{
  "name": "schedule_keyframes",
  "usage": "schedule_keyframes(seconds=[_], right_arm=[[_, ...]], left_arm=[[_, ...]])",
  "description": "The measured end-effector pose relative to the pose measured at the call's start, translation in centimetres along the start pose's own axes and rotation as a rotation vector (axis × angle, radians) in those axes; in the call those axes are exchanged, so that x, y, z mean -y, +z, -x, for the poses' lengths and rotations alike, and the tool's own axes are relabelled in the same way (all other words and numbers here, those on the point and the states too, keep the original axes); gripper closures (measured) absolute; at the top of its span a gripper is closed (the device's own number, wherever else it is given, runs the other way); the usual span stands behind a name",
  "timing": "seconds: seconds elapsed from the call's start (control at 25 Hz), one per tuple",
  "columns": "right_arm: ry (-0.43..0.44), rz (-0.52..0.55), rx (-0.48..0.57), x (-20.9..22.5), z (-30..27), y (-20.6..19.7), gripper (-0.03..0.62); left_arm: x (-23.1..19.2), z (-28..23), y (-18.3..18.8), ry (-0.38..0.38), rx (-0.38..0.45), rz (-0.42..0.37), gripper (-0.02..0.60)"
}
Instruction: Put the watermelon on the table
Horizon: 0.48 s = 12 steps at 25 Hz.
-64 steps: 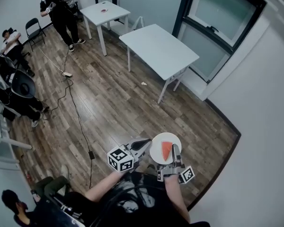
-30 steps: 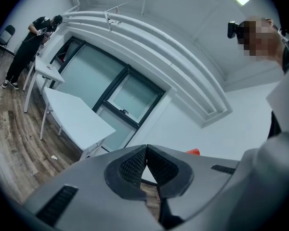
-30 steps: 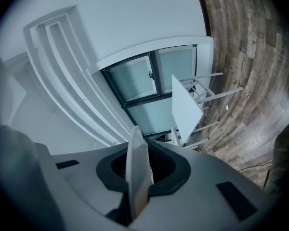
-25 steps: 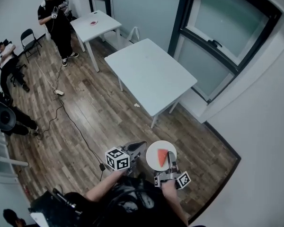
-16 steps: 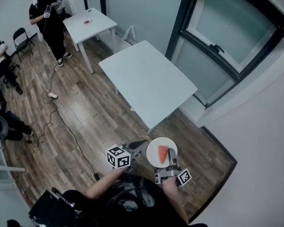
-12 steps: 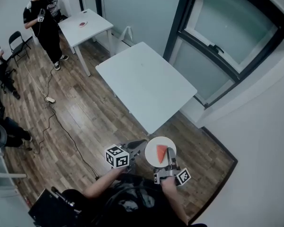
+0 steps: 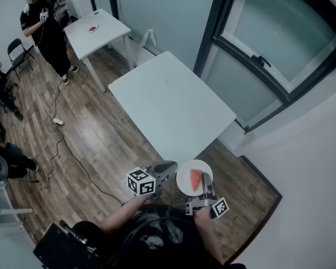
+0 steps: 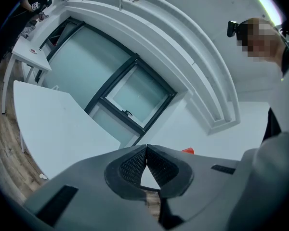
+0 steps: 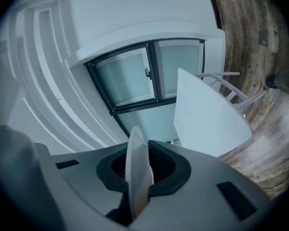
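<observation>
- Head view shows the watermelon (image 7: pixel 196 177) as a red wedge lying on a white plate (image 7: pixel 184 182). The plate is held in the air above the wooden floor (image 7: pixel 101 144), just short of the near corner of the white table (image 7: pixel 168 111).
- As I read it, the step in hand is the carry to the table: the slice is not yet over the tabletop and nothing has been set down.
- My guess at the next move: bring the plate farther out over the bare tabletop, keep it level so the wedge does not slide, lower it until the base rests flat, and only then let go of the rim.
- Right tongs (image 7: pixel 205 180) are clamped on the plate's near rim. The right gripper view shows the thin white edge of the plate (image 9: pixel 136 172) standing between the two dark pads, which are parted only by its thickness.
- Left tongs (image 7: pixel 167 166) are closed together and hold nothing. In the left gripper view the pads (image 8: pixel 135 165) meet at their tips, just left of the plate without touching it.
- Farther off, a second white table (image 7: pixel 95 29) stands at the far left with a person (image 7: pixel 42 27) beside it.
</observation>
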State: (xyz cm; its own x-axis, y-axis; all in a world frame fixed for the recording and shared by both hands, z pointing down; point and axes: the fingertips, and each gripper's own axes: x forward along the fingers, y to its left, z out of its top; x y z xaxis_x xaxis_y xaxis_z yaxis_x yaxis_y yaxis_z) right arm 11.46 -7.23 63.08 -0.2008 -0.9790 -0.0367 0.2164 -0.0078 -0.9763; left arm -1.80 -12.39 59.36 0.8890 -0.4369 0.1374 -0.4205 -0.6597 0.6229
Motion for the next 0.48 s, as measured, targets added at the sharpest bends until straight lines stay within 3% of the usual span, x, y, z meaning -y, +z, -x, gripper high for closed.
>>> schedule_keyframes(seconds=[0.48], right_arm=[[-0.058, 0.009, -0.123, -0.4, -14.1, 10.3, 0.551]], left_arm=[[-6.1, -12.5, 6.3, 0.096, 0.041, 0.023, 0.577]])
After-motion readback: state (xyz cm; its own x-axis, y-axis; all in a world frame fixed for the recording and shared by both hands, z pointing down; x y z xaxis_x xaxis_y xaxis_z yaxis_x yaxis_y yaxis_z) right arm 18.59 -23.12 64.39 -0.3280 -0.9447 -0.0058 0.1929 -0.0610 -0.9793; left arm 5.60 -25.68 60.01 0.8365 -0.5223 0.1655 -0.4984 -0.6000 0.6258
